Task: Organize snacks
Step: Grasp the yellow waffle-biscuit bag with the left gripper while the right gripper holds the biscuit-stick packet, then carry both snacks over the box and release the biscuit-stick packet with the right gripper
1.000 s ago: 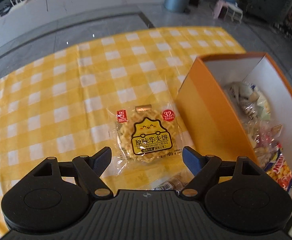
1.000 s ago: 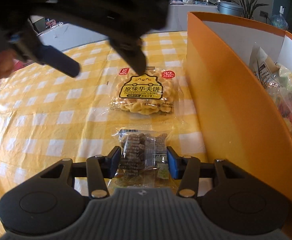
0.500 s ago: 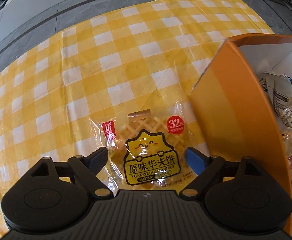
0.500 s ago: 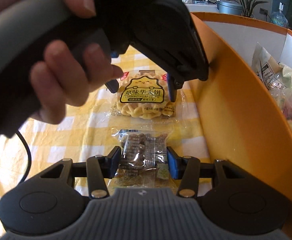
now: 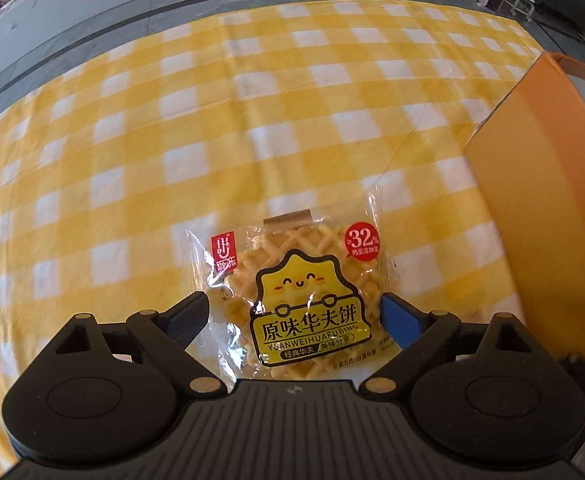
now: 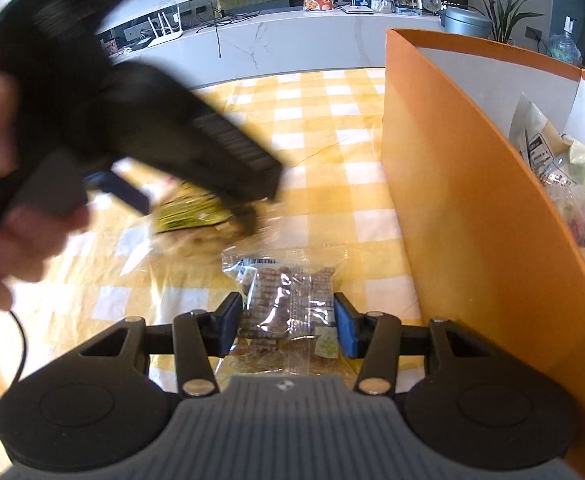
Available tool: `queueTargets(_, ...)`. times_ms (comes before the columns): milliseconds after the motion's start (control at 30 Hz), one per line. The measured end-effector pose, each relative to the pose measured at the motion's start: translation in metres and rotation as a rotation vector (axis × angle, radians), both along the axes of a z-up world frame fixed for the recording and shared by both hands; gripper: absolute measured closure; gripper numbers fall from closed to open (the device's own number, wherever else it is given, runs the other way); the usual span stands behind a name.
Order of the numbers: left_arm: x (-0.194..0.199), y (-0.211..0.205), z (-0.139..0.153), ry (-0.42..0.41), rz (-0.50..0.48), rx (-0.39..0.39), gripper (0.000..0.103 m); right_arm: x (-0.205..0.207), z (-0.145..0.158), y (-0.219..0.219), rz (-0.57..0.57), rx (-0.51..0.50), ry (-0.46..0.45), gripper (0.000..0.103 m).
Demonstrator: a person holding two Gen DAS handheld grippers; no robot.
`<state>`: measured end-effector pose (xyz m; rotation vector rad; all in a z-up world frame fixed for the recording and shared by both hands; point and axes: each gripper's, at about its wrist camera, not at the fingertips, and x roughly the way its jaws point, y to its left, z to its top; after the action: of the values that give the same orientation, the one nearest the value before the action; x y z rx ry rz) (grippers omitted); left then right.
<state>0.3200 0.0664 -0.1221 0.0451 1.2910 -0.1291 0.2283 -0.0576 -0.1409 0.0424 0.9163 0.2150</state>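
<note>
**Inspector:** Since the earlier frames, the left gripper (image 5: 294, 312) has come down over the waffle packet (image 5: 298, 296), and its jaws have just been opening. They now stand at their widest, one finger on each side of the packet, which lies between them on the cloth. Neither pad visibly presses the wrapper.

**Clerk:** And the right side?

**Inspector:** Unchanged. The right gripper (image 6: 286, 326) stands where it did, jaws at a narrow setting around the clear packet of brown biscuits (image 6: 286, 304). Both blue pads meet the wrapper's edges, so I record it as gripped. That packet rests on the yellow checked tablecloth (image 6: 324, 184), just beside the orange wall of the box (image 6: 472, 216).

**Clerk:** Position of the waffle packet relative to that?

**Inspector:** Just beyond the biscuit packet in the right wrist view, and to its left. There the left gripper, with the person's hand (image 6: 20, 236) on its handle, is blurred and covers most of it, so contact cannot be confirmed from that side. In the left wrist view the packet is sharp: yellow label, red round mark at its upper right corner.

**Clerk:** Box contents?

**Inspector:** Several bagged snacks (image 6: 552, 152) inside, against the white inner wall. Beyond the table, a white counter (image 6: 292, 40) with assorted items.
</note>
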Motion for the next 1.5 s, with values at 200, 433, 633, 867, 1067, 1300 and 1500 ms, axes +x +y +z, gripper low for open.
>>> queueTargets(200,-0.048,0.016,0.003,-0.034,-0.013,0.013,0.000,-0.001,0.002,0.001,0.003,-0.004,-0.001,0.055)
queueTargets(433,-0.068,0.020,0.008,-0.140,0.033,0.021,0.000,-0.004,0.000,0.013,0.026,-0.064,-0.021,0.055)
queueTargets(633,-0.069,0.016,0.013,-0.232,0.020,0.033,0.000,-0.005,-0.001,0.013,0.021,-0.051,-0.019,0.055)
queueTargets(867,-0.060,0.027,-0.004,-0.247,0.131,0.011,0.000,-0.006,-0.001,0.014,0.028,-0.074,-0.027,0.055)
queueTargets(1067,-0.068,0.023,-0.016,-0.354,0.142,0.026,0.000,-0.006,-0.001,0.013,0.028,-0.072,-0.027,0.055)
queueTargets(1300,-0.080,0.019,-0.019,-0.433,0.156,0.041,0.000,-0.006,-0.001,0.014,0.030,-0.075,-0.029,0.055)
queueTargets(1500,-0.091,0.001,-0.014,-0.517,0.089,0.122,0.000,-0.007,-0.001,0.014,0.033,-0.081,-0.031,0.055)
